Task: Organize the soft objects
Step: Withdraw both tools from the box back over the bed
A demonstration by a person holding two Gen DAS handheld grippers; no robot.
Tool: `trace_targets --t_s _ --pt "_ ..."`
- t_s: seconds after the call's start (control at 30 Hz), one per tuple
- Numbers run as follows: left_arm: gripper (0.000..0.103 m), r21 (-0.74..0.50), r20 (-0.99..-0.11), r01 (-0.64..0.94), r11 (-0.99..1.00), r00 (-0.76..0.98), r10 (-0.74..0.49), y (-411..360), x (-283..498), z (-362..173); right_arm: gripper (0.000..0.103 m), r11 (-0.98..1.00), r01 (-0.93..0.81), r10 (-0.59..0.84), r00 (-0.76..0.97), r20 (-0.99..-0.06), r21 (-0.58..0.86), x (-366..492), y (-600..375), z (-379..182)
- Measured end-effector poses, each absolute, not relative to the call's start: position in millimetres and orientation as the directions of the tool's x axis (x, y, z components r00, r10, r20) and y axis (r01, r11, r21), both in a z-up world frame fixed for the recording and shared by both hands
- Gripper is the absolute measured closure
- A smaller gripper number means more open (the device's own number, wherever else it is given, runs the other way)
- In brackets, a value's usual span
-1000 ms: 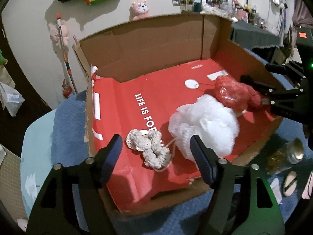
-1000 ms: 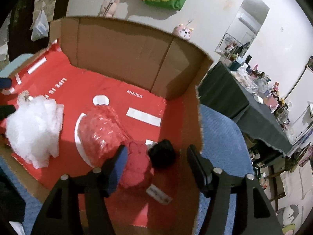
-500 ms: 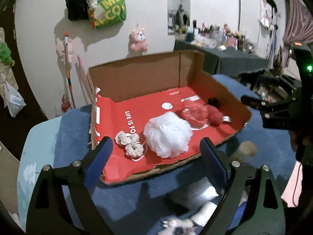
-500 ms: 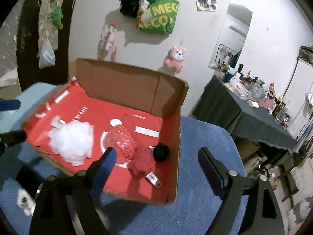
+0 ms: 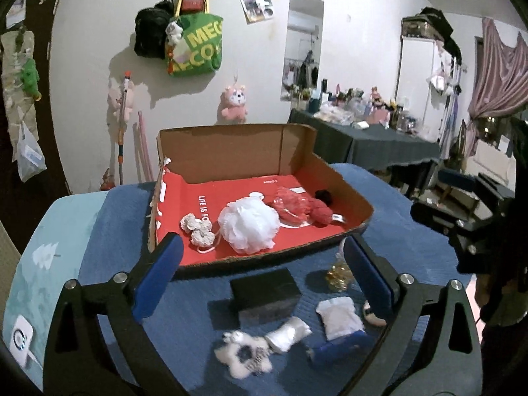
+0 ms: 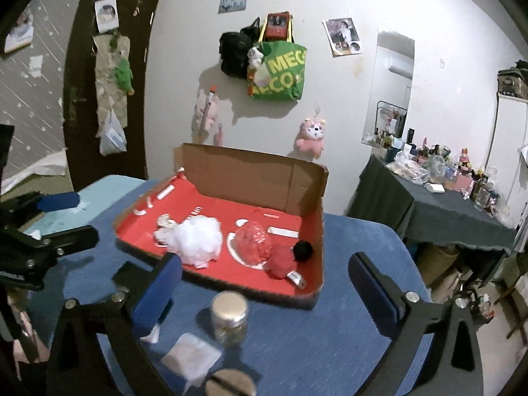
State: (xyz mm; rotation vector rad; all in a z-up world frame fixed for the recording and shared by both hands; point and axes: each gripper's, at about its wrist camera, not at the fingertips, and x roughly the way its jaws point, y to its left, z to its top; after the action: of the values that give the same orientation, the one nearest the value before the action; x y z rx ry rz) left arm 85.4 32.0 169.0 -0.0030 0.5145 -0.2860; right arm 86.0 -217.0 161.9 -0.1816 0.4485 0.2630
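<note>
A cluttered room with a white wall, a green tote bag (image 5: 196,44) and a pink plush (image 5: 235,102) hanging on it; in front stands a table under a blue cloth (image 6: 346,247). On the cloth sits a shallow cardboard box (image 5: 231,151) with a red floor. Inside it, from left to right, lie a cream crocheted piece (image 5: 197,229), a white mesh puff (image 5: 249,224) touching it, a red mesh puff (image 5: 292,206), a red knitted piece (image 5: 321,213) and, at the far right corner, a small black pompom (image 6: 303,250). On the cloth nearer than the box are a black block (image 5: 265,292), a glass jar (image 6: 229,316) with a metal lid, some white packets (image 5: 338,315) and a blurred white furry thing (image 5: 242,354). The left gripper (image 5: 262,274) and the right gripper (image 6: 264,287) both hang above the near part of the table, jaws spreading wide with nothing between the blue pads
</note>
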Motion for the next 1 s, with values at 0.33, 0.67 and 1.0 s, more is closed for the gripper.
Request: trace_targets --t_s 0.33,0.67,1.0 --pt "0.001 -0.092 -0.421 0.256 0.962 0.866 -0.27 18.5 37.9 145.7 0.0 0.957 -0.283 0.228 0.873 -0.431 -0.068 40.0 -218.0 132.2" --pt "0.001 -0.102 -0.445 0.251 0.963 0.854 -0.27 12.8 25.6 109.4 0.0 0.971 -0.235 0.191 0.878 -0.439 -0.047 24.5 -220.9 89.3" --pt "0.001 -0.115 -0.513 0.216 0.969 0.823 -0.245 15.9 32.2 76.2 0.0 0.978 -0.209 0.17 0.856 -0.489 -0.024 29.2 -224.2 54.1"
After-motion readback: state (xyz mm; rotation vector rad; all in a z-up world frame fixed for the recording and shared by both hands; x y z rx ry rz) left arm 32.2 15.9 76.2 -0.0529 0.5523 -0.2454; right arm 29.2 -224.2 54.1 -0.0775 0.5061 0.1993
